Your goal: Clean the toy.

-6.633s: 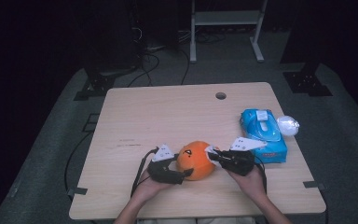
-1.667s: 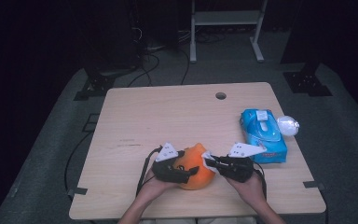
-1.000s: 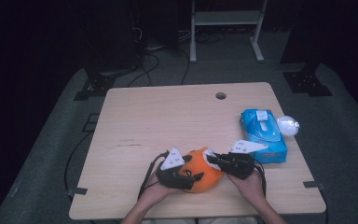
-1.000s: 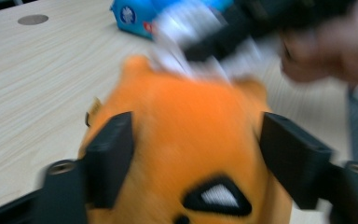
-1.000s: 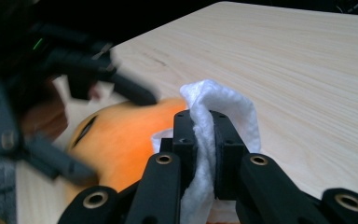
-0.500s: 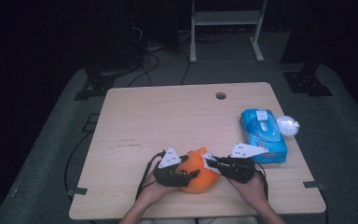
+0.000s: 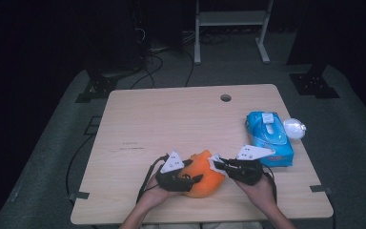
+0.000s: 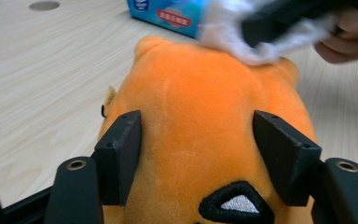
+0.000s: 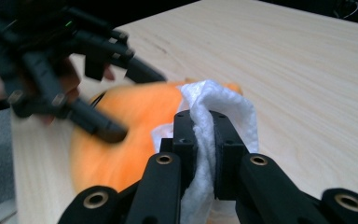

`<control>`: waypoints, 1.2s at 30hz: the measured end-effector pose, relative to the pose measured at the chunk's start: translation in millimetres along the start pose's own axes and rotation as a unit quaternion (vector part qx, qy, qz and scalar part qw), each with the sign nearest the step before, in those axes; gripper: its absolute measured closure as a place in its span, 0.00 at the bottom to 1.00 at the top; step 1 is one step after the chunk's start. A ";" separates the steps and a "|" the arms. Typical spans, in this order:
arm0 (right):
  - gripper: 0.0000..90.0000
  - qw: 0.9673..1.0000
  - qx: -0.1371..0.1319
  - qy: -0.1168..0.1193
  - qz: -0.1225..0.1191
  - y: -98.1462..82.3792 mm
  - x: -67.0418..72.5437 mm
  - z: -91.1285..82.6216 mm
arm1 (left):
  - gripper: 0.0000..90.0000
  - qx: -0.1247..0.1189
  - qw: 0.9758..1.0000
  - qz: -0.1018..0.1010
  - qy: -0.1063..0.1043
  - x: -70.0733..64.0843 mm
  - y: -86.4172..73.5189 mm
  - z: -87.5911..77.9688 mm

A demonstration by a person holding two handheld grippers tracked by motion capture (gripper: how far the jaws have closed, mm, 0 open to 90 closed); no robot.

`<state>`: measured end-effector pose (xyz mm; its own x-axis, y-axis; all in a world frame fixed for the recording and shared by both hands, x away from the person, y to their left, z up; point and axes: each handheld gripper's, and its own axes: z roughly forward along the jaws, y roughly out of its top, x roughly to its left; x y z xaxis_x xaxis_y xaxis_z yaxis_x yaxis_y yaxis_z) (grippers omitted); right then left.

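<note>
The orange plush toy (image 7: 204,179) is lying near the front edge of the bench (image 7: 171,124), between the person's two hands. The left gripper (image 8: 200,154) is straddling it: its jaws have just been closing, and in the left gripper view the two black pads are pressing into the orange fur on either side, so the toy is being clamped across its width. The right gripper (image 9: 204,140) is holding its jaws tight together on a folded white wipe (image 9: 219,105), and that wipe is touching the top of the toy near one of its small ears.

I am judging the toy to be light and very soft; the fur is giving under the pads, so a grip across the broad middle, as now, is looking sensible, since the rounded body could squirm out of a shallow pinch. The pile is not slippery and nothing about it is looking fragile. The wipe is limp and thin, so it is needing a firm pinch well inside its fold. A blue wipes pack (image 7: 269,138) is sitting to the right, well apart.
</note>
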<state>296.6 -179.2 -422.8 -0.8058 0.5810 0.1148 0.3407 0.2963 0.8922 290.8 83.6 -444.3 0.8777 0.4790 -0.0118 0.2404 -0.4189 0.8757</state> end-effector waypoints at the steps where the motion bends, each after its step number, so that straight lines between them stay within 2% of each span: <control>1: 0.90 1.000 -0.007 0.003 0.006 1.5 -2.3 2.6 | 0.40 0.002 1.000 0.007 0.001 -2.8 0.9 0.8; 2: 0.90 1.000 -0.008 0.003 0.011 2.3 -4.0 4.4 | 0.40 0.003 1.000 0.016 0.006 -6.5 1.9 1.9; 4: 0.91 0.999 -0.010 0.010 0.029 0.0 -11.4 7.8 | 0.40 0.003 1.000 0.013 0.008 -6.4 1.5 1.6; 5: 0.91 0.999 -0.008 0.010 0.030 -1.8 -11.2 6.9 | 0.40 0.002 1.000 0.011 0.005 -5.3 0.9 1.3; 10: 0.90 1.000 0.007 0.010 0.015 -8.5 -5.3 -1.1 | 0.40 0.002 1.000 0.000 0.012 -1.1 0.2 -0.4; 14: 0.90 1.000 0.012 0.020 0.020 -11.0 -4.8 -7.8 | 0.40 -0.007 0.999 -0.038 0.013 11.5 -4.1 -5.6; 17: 0.90 0.999 0.008 0.031 0.015 -9.9 0.0 -12.1 | 0.40 -0.014 0.998 -0.059 0.012 16.8 -6.4 -6.4; 19: 0.90 0.999 -0.002 0.048 0.015 -8.7 2.2 -12.8 | 0.39 -0.015 0.998 -0.067 0.012 18.2 -7.3 -6.7; 22: 0.90 0.998 -0.004 0.054 0.011 -8.8 -0.7 -12.2 | 0.39 -0.013 0.997 -0.072 0.016 19.2 -7.1 -6.8; 24: 0.90 0.999 -0.003 0.050 0.009 -8.1 -2.1 -15.0 | 0.39 -0.014 0.996 -0.080 0.021 20.4 -6.6 -6.2; 26: 0.90 0.999 -0.003 0.042 -0.021 -4.4 6.7 -16.6 | 0.39 -0.016 0.996 -0.083 0.022 21.2 -7.1 -5.1; 29: 0.90 0.998 0.002 0.040 -0.049 -0.8 18.5 -8.9 | 0.39 -0.014 0.996 -0.081 0.025 19.2 -6.6 -3.6; 31: 0.90 0.998 0.004 0.041 -0.040 -2.3 13.4 -5.6 | 0.39 -0.013 0.996 -0.080 0.023 19.1 -6.2 -4.5; 34: 0.91 1.000 0.008 0.016 -0.021 -5.4 -1.7 -10.9 | 0.39 -0.017 0.996 -0.089 0.020 22.2 -7.5 -5.4; 36: 0.91 1.000 0.012 0.012 -0.019 -7.4 -2.6 -13.9 | 0.39 -0.017 0.995 -0.095 0.018 24.1 -8.1 -5.7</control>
<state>289.4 -193.4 -423.6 -0.8295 0.5509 0.0923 0.3215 0.3358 0.8854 307.7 102.9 -448.9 0.8025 0.5742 -0.1622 0.3855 -0.2915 0.8755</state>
